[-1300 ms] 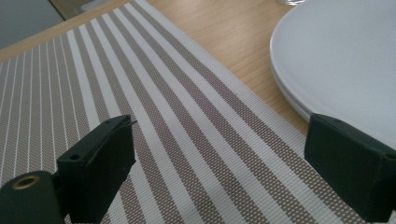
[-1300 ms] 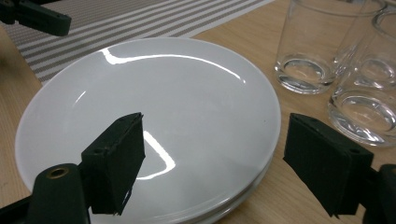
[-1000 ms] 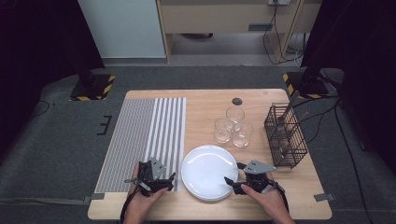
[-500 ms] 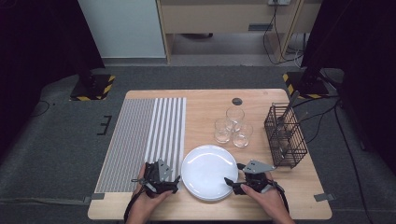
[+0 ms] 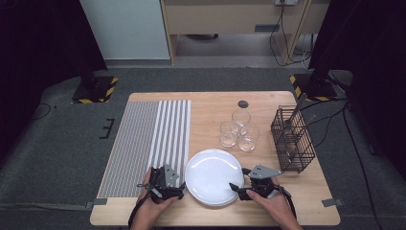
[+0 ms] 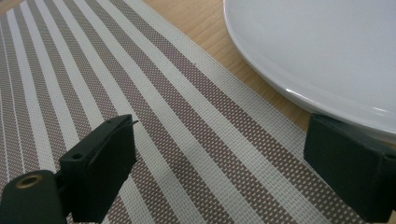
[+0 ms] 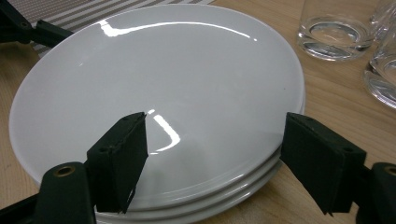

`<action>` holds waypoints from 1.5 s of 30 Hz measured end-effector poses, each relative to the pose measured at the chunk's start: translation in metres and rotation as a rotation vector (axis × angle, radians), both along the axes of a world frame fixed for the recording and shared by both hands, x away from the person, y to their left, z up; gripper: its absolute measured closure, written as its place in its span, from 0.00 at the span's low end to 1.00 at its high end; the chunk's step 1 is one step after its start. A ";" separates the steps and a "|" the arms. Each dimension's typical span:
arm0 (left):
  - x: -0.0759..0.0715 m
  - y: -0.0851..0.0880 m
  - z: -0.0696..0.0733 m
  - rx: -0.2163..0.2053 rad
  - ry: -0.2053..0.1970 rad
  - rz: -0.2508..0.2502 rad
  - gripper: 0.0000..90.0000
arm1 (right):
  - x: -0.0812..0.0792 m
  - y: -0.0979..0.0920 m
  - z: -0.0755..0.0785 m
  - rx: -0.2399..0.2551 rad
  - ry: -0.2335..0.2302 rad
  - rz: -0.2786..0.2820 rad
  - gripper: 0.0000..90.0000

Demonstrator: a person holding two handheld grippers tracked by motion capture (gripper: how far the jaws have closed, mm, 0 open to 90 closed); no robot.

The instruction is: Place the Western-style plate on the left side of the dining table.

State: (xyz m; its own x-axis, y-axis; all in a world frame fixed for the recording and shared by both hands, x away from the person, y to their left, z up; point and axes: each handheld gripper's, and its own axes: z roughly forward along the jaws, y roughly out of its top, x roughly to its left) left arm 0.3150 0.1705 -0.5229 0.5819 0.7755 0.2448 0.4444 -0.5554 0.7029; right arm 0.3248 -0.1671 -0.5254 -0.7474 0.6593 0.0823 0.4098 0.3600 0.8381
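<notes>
A stack of three white plates [image 5: 214,176] [image 7: 159,88] sits at the front middle of the wooden table [image 5: 215,103]. My left gripper [image 5: 180,191] [image 6: 224,179] lies low at the stack's left edge, over the striped placemat [image 5: 148,143] [image 6: 140,93]. It is open and holds nothing, and its right jaw sits beside the plate rim [image 6: 299,95]. At the stack's right edge my right gripper [image 5: 235,189] [image 7: 217,170] is open too. One of its jaws hangs over the top plate and the other is outside the rim; neither pad presses on the plate.
Three clear glasses [image 5: 238,129] [image 7: 334,32] stand behind the plates. A black wire basket [image 5: 292,139] with utensils stands at the right. A small dark disc [image 5: 243,103] lies near the far edge. The table's front edge is close under both hands.
My left gripper has edged a little to the right, toward the plates. The right gripper and the plates have stayed where they were.
</notes>
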 end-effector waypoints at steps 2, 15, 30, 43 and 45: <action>0.000 0.000 0.000 0.001 0.001 0.001 0.09 | 0.000 0.000 0.000 -0.002 -0.001 0.001 0.26; 0.004 0.003 -0.001 -0.003 0.013 0.030 0.10 | -0.002 0.002 -0.001 0.003 0.000 0.029 0.34; 0.004 0.007 0.001 -0.012 0.007 0.046 0.10 | -0.001 -0.001 0.000 -0.007 0.008 0.023 0.51; 0.005 0.016 0.004 -0.043 -0.009 0.077 0.13 | 0.001 -0.011 0.001 0.022 0.056 0.065 0.66; 0.004 0.018 0.005 -0.046 -0.013 0.082 0.14 | 0.001 -0.012 0.002 0.025 0.055 0.070 0.68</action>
State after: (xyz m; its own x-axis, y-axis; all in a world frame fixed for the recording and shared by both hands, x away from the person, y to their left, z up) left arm 0.3193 0.1881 -0.5180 0.5134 0.8309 0.2146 0.4776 -0.4844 0.7329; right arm 0.3259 -0.1787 -0.5238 -0.7853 0.6030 0.1401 0.4300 0.3684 0.8243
